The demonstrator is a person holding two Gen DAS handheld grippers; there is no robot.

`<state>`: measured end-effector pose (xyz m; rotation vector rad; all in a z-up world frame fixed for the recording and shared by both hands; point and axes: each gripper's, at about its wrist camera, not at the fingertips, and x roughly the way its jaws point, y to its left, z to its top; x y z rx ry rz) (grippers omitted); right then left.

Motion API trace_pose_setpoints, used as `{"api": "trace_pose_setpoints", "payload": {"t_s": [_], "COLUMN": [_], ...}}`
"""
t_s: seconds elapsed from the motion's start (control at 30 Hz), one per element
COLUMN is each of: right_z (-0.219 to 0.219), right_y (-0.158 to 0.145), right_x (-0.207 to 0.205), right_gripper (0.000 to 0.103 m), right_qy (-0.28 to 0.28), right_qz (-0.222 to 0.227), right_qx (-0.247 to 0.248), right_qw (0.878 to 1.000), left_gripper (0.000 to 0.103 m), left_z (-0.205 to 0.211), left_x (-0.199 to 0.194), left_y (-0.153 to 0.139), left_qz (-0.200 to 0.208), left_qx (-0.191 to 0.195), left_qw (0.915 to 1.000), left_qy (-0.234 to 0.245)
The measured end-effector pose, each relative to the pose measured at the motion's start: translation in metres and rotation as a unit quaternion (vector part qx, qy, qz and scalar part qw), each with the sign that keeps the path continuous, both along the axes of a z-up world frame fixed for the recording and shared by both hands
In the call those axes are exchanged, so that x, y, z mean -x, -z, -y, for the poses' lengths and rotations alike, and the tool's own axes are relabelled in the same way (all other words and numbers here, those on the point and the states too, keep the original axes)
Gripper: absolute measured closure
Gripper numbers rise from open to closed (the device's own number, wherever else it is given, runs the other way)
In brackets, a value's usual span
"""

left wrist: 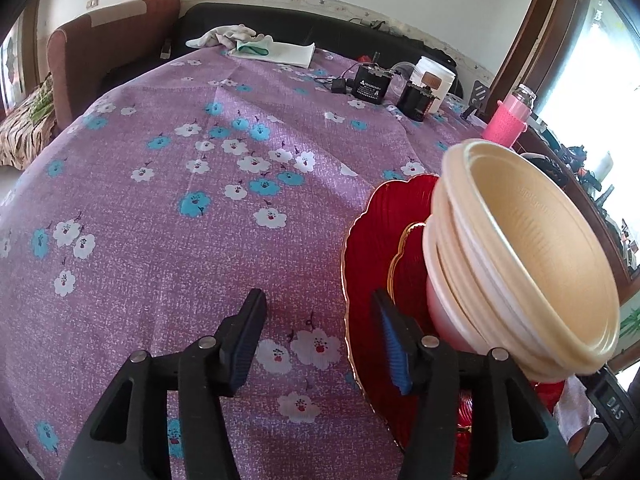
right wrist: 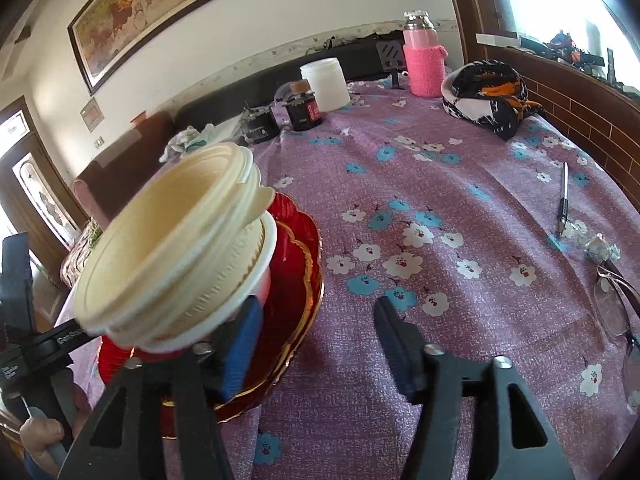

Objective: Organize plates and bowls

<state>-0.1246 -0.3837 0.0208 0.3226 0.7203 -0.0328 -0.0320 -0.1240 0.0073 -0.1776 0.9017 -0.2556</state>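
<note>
A: Where's the stack of cream plastic bowls (left wrist: pixel 520 256)?
B: Nested, tilted, on the gold-rimmed red glass plates (left wrist: pixel 368 240), purple floral tablecloth (left wrist: pixel 180 200) beneath; likely consolidated.
A: Grippers?
B: Left gripper (left wrist: pixel 316 344) and right gripper (right wrist: pixel 316 344) both released, flanking the pile, holding nothing.

A lived-in home room

A floral tablecloth (left wrist: pixel 200 240), framed painting (right wrist: pixel 160 12) and sofa (left wrist: pixel 320 28) are seen.
</note>
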Motion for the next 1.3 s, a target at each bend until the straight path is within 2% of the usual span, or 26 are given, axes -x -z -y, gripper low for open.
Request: {"api": "trace_pose_setpoints", "payload": {"t_s": [0.07, 0.37, 0.53, 0.67, 0.87, 0.97, 1.1, 1.23, 1.3], "right_z": [-0.001, 0.0, 0.003, 0.005, 0.011, 0.011, 0.013, 0.016, 0.017], "right_y": [-0.002, -0.001, -0.001, -0.001, -0.002, -0.003, -0.005, -0.006, -0.006], "right_x": [0.002, 0.0, 0.0, 0.001, 0.006, 0.007, 0.011, 0.013, 0.014], "right_gripper": [0.032, 0.031, 0.029, 0.026, 0.02, 0.02, 0.02, 0.019, 0.019], "right_qy": [0.0, 0.0, 0.004, 0.01, 0.03, 0.038, 0.055, 0.066, 0.071], "right_qz": [0.007, 0.004, 0.004, 0.003, 0.011, 0.012, 0.018, 0.021, 0.022], "right_qx": [0.002, -0.004, -0.008, -0.012, -0.017, -0.011, -0.005, -0.005, -0.006], "right_qw": [1.0, 1.0, 1.0, 1.0, 0.999, 0.999, 0.998, 0.998, 0.997], "left_gripper": [0.049, 0.042, 0.033, 0.022, 0.017, 0.017, 0.01, 0.01, 0.01], "left_z": [0.001, 0.0, -0.002, -0.009, -0.01, -0.01, -0.008, -0.012, -0.015], "left_x": [-0.001, -0.003, -0.002, -0.002, 0.001, 0.005, 0.012, 0.022, 0.031], "left_y": [0.0, 0.0, 0.0, -0.001, -0.004, -0.007, -0.008, -0.005, -0.006], "left_qz": [-0.001, -0.003, -0.003, 0.0, 0.004, -0.001, -0.019, -0.043, -0.039], "left_qx": [0.0, -0.005, -0.012, -0.003, -0.005, -0.007, -0.012, 0.001, 0.003], "left_qw": [1.0, 0.9999, 0.9998, 0.9995, 0.9994, 0.9997, 0.9997, 0.9985, 0.9985], "left_qy": [-0.001, -0.008, -0.017, -0.031, -0.035, -0.026, 0.011, 0.034, 0.039]}}
